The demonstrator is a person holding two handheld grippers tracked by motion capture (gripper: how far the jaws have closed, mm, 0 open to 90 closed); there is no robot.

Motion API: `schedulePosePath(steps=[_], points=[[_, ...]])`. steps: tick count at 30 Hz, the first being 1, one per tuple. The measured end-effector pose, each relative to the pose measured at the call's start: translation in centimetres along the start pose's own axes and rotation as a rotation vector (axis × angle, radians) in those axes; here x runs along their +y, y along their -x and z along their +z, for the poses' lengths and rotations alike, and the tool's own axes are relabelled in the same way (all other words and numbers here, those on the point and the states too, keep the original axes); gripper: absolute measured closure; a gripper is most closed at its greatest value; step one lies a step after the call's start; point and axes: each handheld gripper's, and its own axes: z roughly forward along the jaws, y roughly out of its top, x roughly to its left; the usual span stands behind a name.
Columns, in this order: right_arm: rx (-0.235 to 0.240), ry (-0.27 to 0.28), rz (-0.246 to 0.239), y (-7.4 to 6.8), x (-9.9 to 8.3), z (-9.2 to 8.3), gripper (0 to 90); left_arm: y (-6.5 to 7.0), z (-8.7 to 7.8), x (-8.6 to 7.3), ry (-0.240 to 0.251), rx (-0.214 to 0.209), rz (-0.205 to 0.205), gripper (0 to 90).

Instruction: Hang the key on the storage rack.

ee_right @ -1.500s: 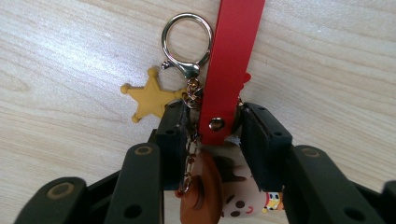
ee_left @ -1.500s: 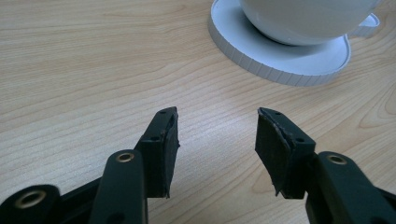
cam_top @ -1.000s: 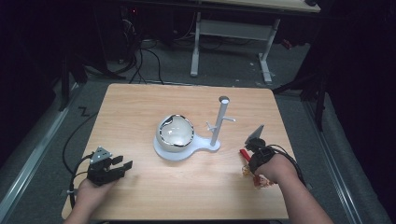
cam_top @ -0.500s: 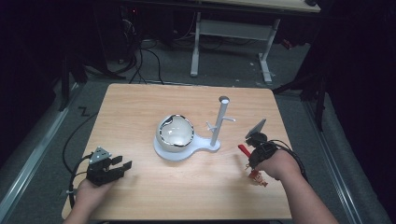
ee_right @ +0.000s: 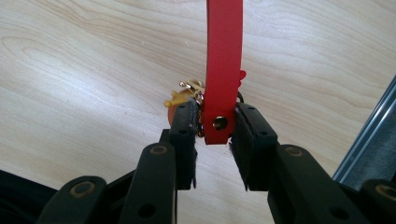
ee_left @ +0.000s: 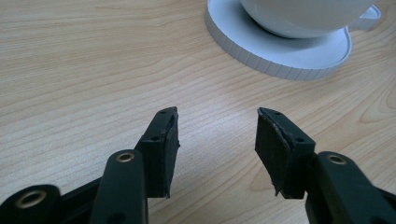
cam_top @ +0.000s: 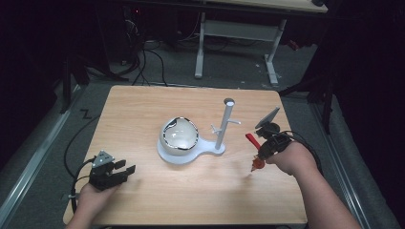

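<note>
A red strap keychain [cam_top: 251, 140] with a gold clasp [ee_right: 189, 88] and an orange charm [cam_top: 258, 164] hangs above the table's right side. My right gripper [cam_top: 261, 145] is shut on the strap [ee_right: 224, 60] near its rivet, and the charm dangles below the jaws. A white stand [cam_top: 210, 147] with an upright post [cam_top: 224, 124] and small side pegs sits mid-table, to the left of that gripper. A white bowl-shaped ball [cam_top: 180, 136] rests on its round base. My left gripper [cam_top: 125, 171] rests open at the front left, jaws [ee_left: 217, 130] empty and pointing toward the base [ee_left: 280, 60].
The wooden table [cam_top: 143, 109] ends close to the right of my right hand. Beyond its far edge stand a white desk frame [cam_top: 239, 33] and floor cables [cam_top: 153, 57]. A cable [cam_top: 76, 143] trails off the left edge from my left gripper.
My right gripper has risen with the red strap keychain, lifting the charm off the table. The left gripper has stayed put.
</note>
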Motion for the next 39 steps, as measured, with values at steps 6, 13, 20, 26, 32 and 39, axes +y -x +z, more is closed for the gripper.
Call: schedulePosePath(steps=[6, 13, 20, 26, 32, 39], points=[[-0.001, -0.004, -0.002, 0.1, 0.2, -1.2, 70.3, 0.1, 0.0, 0.0, -0.002, 0.000, -0.002, 49.5], [0.012, -0.035, -0.005, 0.1, 0.3, -1.9, 70.2, 0.0, 0.1, -0.1, -0.011, -0.002, -0.003, 49.6], [0.003, -0.051, 0.026, 0.5, 0.7, -3.5, 70.2, 0.2, 0.2, -0.1, -0.024, -0.011, 0.007, 49.5], [-0.007, -0.031, 0.032, 0.6, 1.2, -6.3, 70.1, 0.1, 0.3, 0.0, -0.023, -0.012, 0.007, 49.4], [-0.010, -0.037, 0.034, 0.5, 2.0, -7.9, 70.1, 0.1, 0.2, 0.0, -0.020, -0.009, 0.009, 49.4], [-0.022, -0.021, 0.036, 0.2, 3.5, -9.6, 70.1, 0.0, 0.1, 0.1, -0.012, -0.007, 0.005, 49.4]])
